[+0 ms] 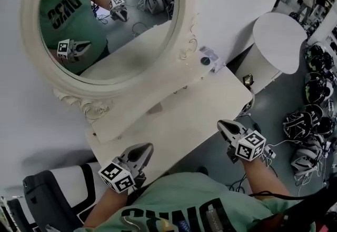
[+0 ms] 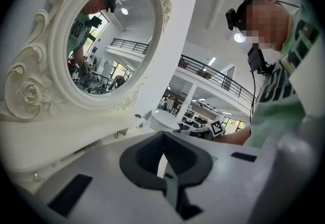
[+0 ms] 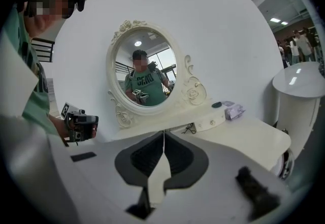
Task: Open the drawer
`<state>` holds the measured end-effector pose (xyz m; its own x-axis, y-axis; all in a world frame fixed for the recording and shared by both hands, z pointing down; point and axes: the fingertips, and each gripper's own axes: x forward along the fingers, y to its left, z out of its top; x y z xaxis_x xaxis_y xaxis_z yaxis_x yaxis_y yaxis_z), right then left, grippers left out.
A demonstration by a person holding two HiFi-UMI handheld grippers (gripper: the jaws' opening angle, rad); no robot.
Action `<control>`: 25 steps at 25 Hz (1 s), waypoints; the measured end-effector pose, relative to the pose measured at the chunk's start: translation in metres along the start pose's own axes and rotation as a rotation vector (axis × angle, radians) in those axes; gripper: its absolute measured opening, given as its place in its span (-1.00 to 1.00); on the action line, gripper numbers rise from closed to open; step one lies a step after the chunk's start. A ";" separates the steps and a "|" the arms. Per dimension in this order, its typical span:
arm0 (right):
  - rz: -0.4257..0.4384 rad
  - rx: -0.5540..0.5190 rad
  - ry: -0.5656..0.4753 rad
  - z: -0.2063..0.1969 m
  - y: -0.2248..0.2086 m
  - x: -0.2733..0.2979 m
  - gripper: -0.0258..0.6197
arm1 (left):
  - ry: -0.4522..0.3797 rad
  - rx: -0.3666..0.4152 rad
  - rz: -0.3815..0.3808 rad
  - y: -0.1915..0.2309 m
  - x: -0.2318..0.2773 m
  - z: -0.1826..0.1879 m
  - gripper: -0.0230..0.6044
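Above the near edge of the bench (image 1: 184, 120), we show the left claw (image 2: 162, 135) and the right claw (image 3: 163, 135), each pinched together and empty. The small drawer (image 3: 203, 124) sits under the oval mirror (image 3: 144, 73), well beyond both claws. We judge the risks thus: closed jaws would glance off its tiny knob (image 3: 212, 122), and a hard tug could rock the mirror. Any drawer below the bench front is out of view.

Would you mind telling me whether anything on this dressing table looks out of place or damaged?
Nothing looks damaged or spilled. The only loose items are a crumpled packet and a small dark disc, both lying on the right end of the shelf beside the mirror.
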<state>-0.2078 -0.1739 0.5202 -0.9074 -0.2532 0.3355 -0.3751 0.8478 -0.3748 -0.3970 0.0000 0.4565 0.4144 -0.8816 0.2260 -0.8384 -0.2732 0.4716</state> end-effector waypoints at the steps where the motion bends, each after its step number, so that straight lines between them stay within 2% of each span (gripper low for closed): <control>1: -0.002 -0.004 0.000 -0.005 -0.011 -0.008 -0.88 | 0.006 -0.001 0.002 -0.010 0.012 -0.005 -0.90; 6: -0.031 0.008 -0.003 -0.034 -0.052 -0.037 -0.88 | 0.095 0.038 -0.016 -0.051 0.060 -0.035 -0.90; 11: -0.091 0.028 0.008 -0.068 -0.088 -0.057 -0.88 | 0.183 0.052 -0.080 -0.072 0.105 -0.064 -0.90; 14: -0.124 -0.018 0.053 -0.096 -0.098 -0.058 -0.83 | 0.243 0.070 -0.135 -0.079 0.127 -0.081 -0.90; 17: -0.154 -0.050 0.107 -0.129 -0.106 -0.054 -0.64 | 0.303 0.103 -0.194 -0.087 0.144 -0.097 -0.90; 25: -0.192 -0.110 0.242 -0.195 -0.131 -0.036 -0.54 | 0.416 0.157 -0.299 -0.112 0.171 -0.146 -0.90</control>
<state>-0.0892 -0.1849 0.7259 -0.7456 -0.3065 0.5917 -0.5003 0.8440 -0.1932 -0.1799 -0.0642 0.5668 0.7217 -0.5383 0.4352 -0.6921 -0.5716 0.4407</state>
